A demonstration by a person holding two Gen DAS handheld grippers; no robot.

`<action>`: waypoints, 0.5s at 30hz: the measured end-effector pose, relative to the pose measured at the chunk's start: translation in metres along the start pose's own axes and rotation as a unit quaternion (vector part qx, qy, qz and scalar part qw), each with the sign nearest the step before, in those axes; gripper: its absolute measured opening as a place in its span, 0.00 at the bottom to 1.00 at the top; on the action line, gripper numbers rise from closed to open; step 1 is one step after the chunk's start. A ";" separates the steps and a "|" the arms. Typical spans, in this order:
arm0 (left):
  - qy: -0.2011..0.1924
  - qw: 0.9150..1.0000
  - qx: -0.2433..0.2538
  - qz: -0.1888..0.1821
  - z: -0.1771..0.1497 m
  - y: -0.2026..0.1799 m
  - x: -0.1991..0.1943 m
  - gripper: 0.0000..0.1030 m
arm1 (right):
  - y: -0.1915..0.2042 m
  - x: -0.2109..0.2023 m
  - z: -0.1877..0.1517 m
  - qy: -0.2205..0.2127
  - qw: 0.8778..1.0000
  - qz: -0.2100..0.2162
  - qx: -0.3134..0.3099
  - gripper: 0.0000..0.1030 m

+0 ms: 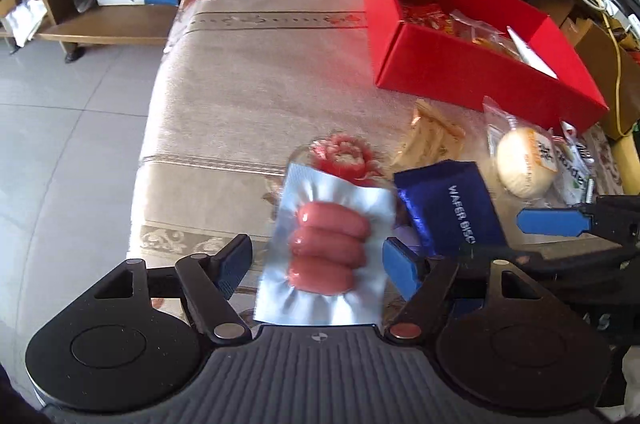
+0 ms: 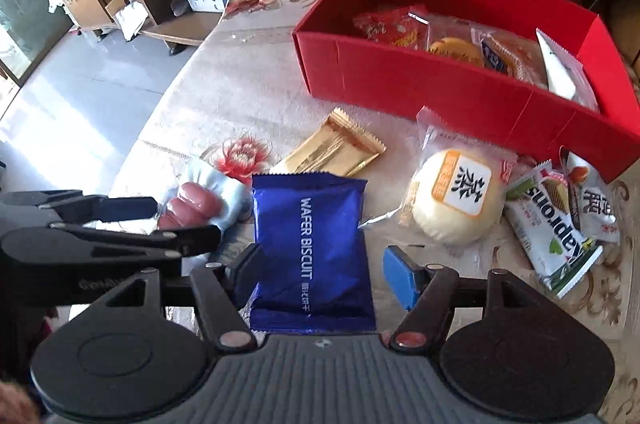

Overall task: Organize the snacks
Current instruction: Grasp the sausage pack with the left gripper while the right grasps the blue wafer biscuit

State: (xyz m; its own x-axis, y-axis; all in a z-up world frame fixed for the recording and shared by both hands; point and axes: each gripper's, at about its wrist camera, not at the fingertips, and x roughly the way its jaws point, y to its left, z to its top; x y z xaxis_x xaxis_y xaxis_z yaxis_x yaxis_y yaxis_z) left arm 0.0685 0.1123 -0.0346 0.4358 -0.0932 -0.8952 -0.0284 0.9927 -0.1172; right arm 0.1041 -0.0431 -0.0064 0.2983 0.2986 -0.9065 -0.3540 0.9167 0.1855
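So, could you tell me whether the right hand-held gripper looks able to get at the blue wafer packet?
Probably yes: the right hand-held gripper is open around the wafer packet, which lies flat with nothing on it.

I read "WAFER BISCUIT" on the blue pkt & "Kaprons" on the green-white wrapper

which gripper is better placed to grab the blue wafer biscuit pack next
Right. The right gripper is open and straddles the wafer biscuit pack, with a finger on each side. The left gripper is open around the sausage pack instead.
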 end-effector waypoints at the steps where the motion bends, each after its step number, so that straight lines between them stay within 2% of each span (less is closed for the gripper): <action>1: 0.002 1.000 -0.001 0.002 -0.001 0.001 0.001 0.75 | 0.002 0.002 -0.001 0.002 1.000 0.000 -0.004 0.61; 5: 0.001 1.000 -0.005 0.007 -0.001 0.006 0.001 0.70 | 0.004 0.015 0.003 0.017 1.000 0.011 -0.006 0.62; 9: 0.000 1.000 -0.007 0.017 0.001 0.007 0.000 0.70 | 0.000 0.025 0.006 0.018 1.000 0.023 -0.007 0.68; 10: 0.001 1.000 -0.004 0.019 0.001 0.006 0.000 0.71 | 0.001 0.025 0.005 0.015 1.000 0.021 -0.014 0.68; 12: 0.004 1.000 -0.006 0.007 0.001 0.004 0.001 0.87 | 0.005 0.023 0.000 0.011 0.999 0.005 -0.043 0.59; 14: 0.004 1.000 -0.008 -0.014 0.002 0.001 -0.001 0.87 | 0.004 0.019 -0.007 0.015 0.998 -0.001 -0.064 0.58; 15: 0.002 1.000 -0.005 -0.011 0.002 0.000 -0.001 0.87 | 0.001 0.016 -0.012 0.020 0.997 -0.001 -0.069 0.58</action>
State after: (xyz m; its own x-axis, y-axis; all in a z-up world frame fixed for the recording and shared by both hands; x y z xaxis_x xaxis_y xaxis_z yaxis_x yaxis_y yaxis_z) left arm 0.0696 0.1120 -0.0329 0.4323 -0.1154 -0.8943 -0.0272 0.9897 -0.1409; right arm 0.0979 -0.0402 -0.0252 0.2636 0.2837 -0.9220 -0.4732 0.8709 0.1327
